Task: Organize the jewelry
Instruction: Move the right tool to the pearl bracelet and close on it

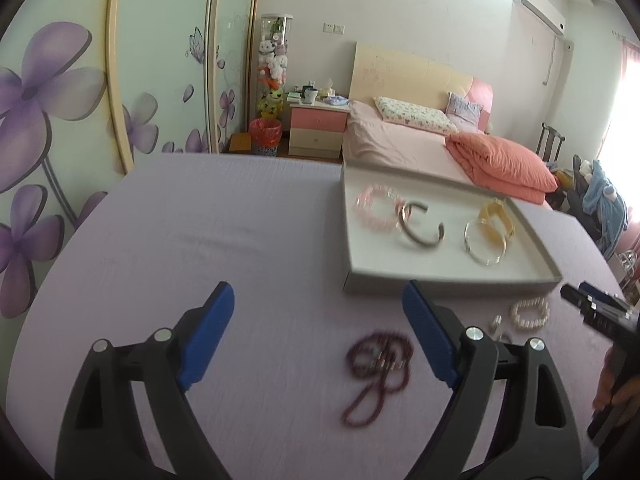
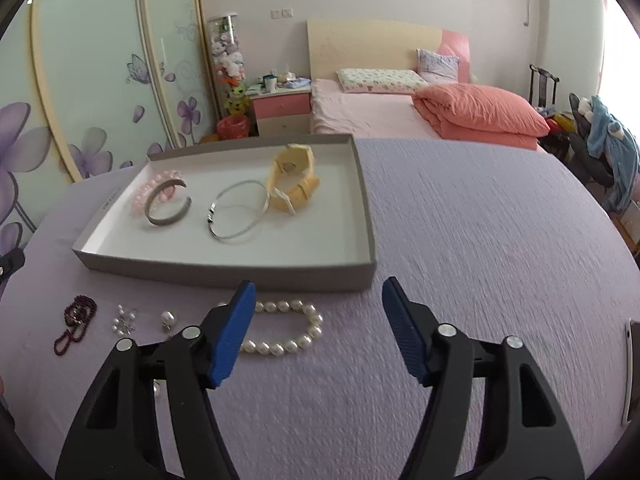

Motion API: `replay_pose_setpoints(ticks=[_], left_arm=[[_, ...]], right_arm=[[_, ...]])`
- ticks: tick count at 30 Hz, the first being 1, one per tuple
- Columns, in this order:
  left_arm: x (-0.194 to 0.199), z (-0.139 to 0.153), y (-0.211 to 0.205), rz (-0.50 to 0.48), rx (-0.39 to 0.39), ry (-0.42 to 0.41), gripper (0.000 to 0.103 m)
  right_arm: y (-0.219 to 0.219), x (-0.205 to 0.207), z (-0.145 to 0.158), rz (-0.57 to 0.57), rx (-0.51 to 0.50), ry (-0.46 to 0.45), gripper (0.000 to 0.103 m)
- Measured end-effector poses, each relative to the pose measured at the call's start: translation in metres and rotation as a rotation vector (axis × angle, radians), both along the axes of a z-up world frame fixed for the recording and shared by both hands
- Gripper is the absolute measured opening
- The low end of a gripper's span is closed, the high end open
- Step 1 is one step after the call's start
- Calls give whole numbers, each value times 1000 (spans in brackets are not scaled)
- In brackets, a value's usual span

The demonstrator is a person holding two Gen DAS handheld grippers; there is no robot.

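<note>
Place: a home bedroom
Bed: pink bed (image 2: pixel 372 116), folded coral quilt (image 2: pixel 480 114)
Beside it: pink nightstand (image 2: pixel 282 110)
Wall: flower-patterned wardrobe doors (image 1: pixel 60 128), air conditioner (image 1: pixel 542 10)

Four bracelets (image 2: pixel 168 204), one watch (image 2: pixel 294 184), one tray (image 2: pixel 224 272)

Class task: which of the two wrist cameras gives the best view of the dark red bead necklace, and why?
The left wrist view: the dark red bead necklace lies close and large between the open fingers of the left gripper, though slightly blurred. The right wrist view shows it only small, near the left edge.
</note>
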State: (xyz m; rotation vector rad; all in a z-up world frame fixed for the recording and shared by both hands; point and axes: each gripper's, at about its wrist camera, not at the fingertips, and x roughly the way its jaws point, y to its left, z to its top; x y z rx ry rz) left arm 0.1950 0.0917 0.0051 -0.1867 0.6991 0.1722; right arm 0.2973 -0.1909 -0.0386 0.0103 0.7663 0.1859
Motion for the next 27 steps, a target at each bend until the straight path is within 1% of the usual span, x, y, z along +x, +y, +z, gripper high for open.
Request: replay_pose_setpoints(ticks=[2, 5, 10, 12, 18, 19, 21, 22, 24, 25, 26, 27], left_arm=[[-8, -6, -2, -7, 12, 5, 88], [-15, -13, -8, -29, 38, 14, 90], [-18, -23, -21, -70, 62, 35, 91], [-19, -26, -23, -80, 63, 40, 91], [-21, -34, -30, -96, 50, 56, 91], [-21, -36, -30, -98, 48, 60, 91], [-20, -38, -31, -100, 46, 66, 91], [-21, -39, -32, -101, 46, 67, 91], [-20, -40, -34, -103, 46, 71, 91], [-21, -41, -34, -104, 46, 73, 91], [-21, -41, -35, -104, 46, 75, 91], [-21, -42, -35, -105, 44, 76, 91]], right_arm=[[-1, -2, -8, -4, -4, 20, 58], [0, -1, -20, -1, -4, 61, 53], [6, 4, -32, -1, -27, 98, 50], [7, 6, -34, -7, -39, 100, 47], [11, 16, -38, -14, -56, 114, 46], [13, 15, -37, -10, -61, 111, 41], [14, 14, -37, -1, -72, 111, 35], [14, 12, -37, 3, -73, 115, 29], [15, 10, -36, 11, -78, 126, 25], [15, 9, -36, 13, -80, 129, 21], [15, 7, -35, 19, -83, 133, 13], [15, 6, -35, 26, -86, 137, 10]])
